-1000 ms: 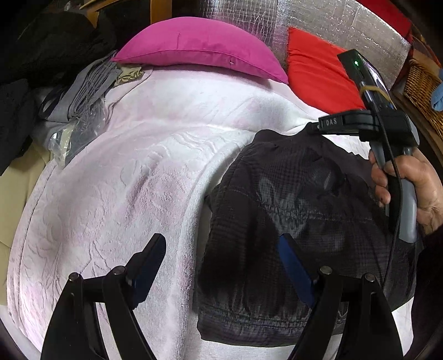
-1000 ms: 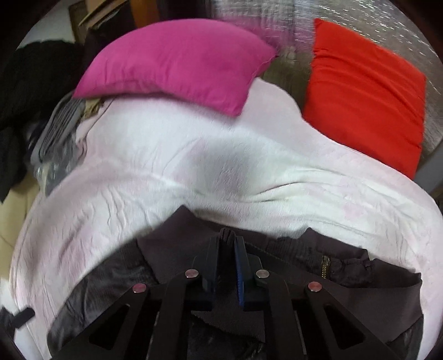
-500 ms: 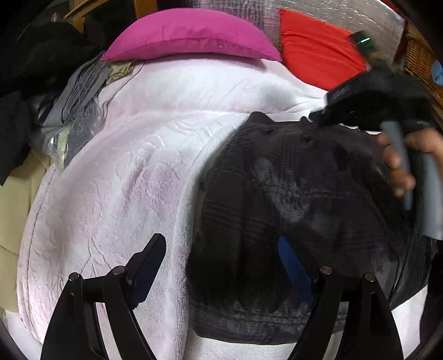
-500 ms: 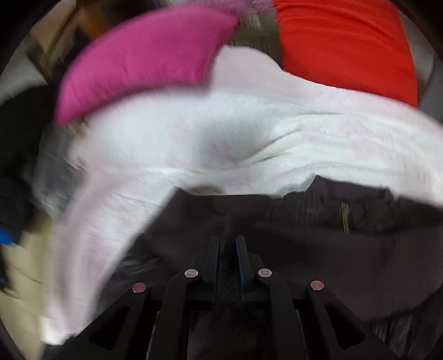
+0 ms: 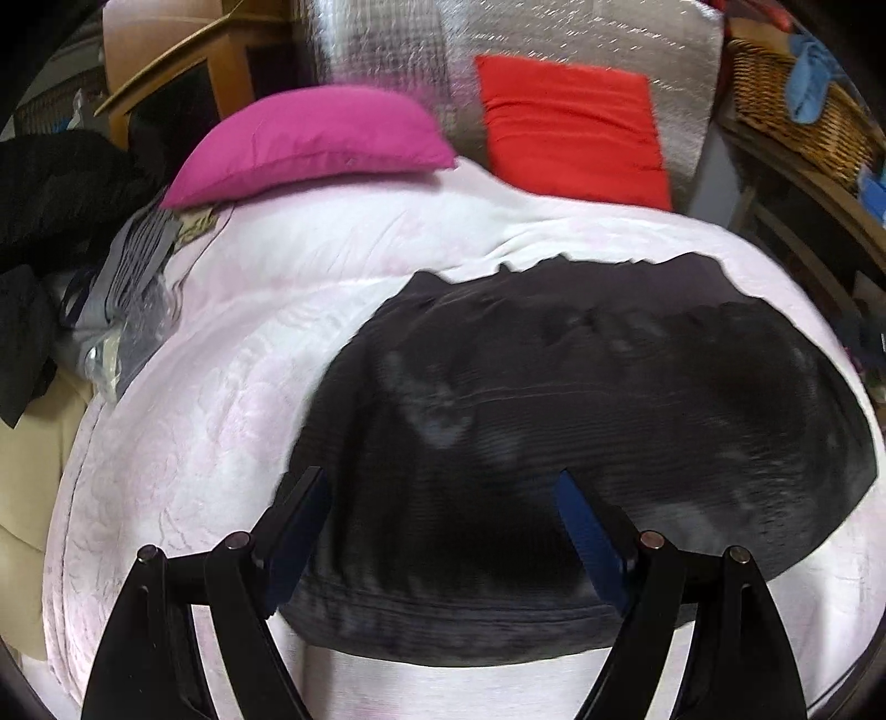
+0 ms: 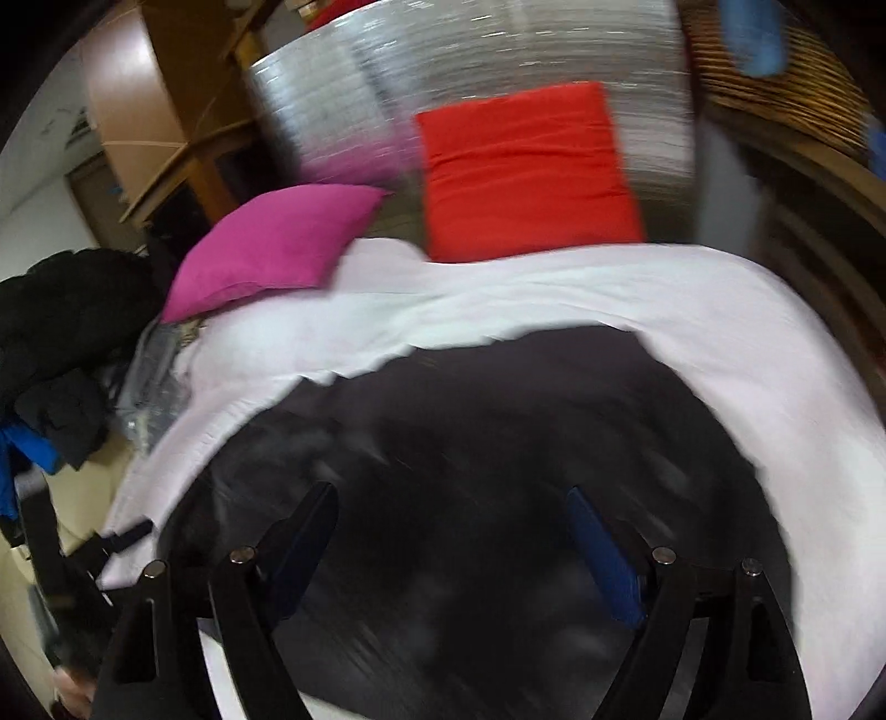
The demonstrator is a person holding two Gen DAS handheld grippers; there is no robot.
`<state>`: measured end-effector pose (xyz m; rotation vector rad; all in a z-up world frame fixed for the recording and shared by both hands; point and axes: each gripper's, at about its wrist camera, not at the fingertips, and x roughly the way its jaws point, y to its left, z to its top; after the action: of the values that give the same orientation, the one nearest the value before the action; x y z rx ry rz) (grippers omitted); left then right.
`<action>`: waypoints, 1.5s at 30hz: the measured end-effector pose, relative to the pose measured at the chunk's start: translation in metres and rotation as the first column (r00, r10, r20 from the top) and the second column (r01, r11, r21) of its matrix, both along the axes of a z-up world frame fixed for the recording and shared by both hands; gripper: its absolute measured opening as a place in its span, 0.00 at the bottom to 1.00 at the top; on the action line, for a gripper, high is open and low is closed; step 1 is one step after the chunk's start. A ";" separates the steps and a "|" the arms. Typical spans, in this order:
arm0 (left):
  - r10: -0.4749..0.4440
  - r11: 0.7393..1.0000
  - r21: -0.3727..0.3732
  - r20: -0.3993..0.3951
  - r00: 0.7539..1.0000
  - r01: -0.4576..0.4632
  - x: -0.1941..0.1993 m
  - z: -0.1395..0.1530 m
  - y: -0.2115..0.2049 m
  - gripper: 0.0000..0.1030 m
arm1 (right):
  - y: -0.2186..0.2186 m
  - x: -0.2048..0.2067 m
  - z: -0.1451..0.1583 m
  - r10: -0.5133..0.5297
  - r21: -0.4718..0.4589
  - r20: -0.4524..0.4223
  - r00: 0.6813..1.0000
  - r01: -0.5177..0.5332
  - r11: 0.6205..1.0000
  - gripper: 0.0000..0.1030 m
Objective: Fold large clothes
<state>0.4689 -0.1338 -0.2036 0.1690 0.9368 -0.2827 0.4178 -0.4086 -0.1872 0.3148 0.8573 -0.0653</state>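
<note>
A large dark jacket (image 5: pixel 581 421) lies folded in a broad heap on the white bedspread (image 5: pixel 221 387). My left gripper (image 5: pixel 437 498) hangs over the jacket's near left part, jaws wide apart, nothing between the pads. In the blurred right wrist view the same jacket (image 6: pixel 470 471) fills the lower middle. My right gripper (image 6: pixel 448 515) is above it, its jaws opening wide, with no cloth pinched between them. Neither gripper shows in the other's view.
A pink pillow (image 5: pixel 310 144) and a red cushion (image 5: pixel 570 133) lie at the bed's head against a silver foil panel (image 5: pixel 498 39). Grey clothes and bags (image 5: pixel 127 288) pile at the left edge. A wicker basket (image 5: pixel 797 105) stands at the right.
My right gripper let go of the jacket's edge, opened wide and pulled back fast. It and the hand have left the left wrist view. The jacket now lies spread wider and flatter.
</note>
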 end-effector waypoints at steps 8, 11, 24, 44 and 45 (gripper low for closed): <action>-0.034 0.999 0.036 0.092 0.995 0.031 -0.024 0.011 -0.027 0.81 | -0.055 -0.064 -0.026 -0.180 0.137 0.055 0.982 0.171 0.976 0.83; -0.047 0.997 0.068 0.102 0.994 0.040 -0.026 0.006 -0.033 0.81 | -0.068 -0.060 -0.048 -0.207 0.156 0.005 0.978 0.203 0.967 0.81; -0.052 0.987 0.155 0.097 0.994 0.036 -0.022 -0.013 -0.036 0.81 | -0.069 -0.032 -0.087 -0.177 0.086 -0.160 0.971 0.192 0.978 0.74; -0.060 0.991 0.118 -0.061 0.996 0.067 0.007 -0.052 -0.025 0.90 | -0.086 -0.021 -0.086 -0.179 0.193 -0.136 0.975 0.203 0.960 0.76; -0.059 0.993 0.099 -0.074 0.995 0.066 0.008 -0.048 -0.021 0.90 | -0.088 -0.023 -0.083 -0.173 0.211 -0.130 0.976 0.198 0.957 0.76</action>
<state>0.4771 -0.1546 -0.2519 0.2839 1.0186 -0.3008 0.3952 -0.4971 -0.2698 0.6074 0.9448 -0.1637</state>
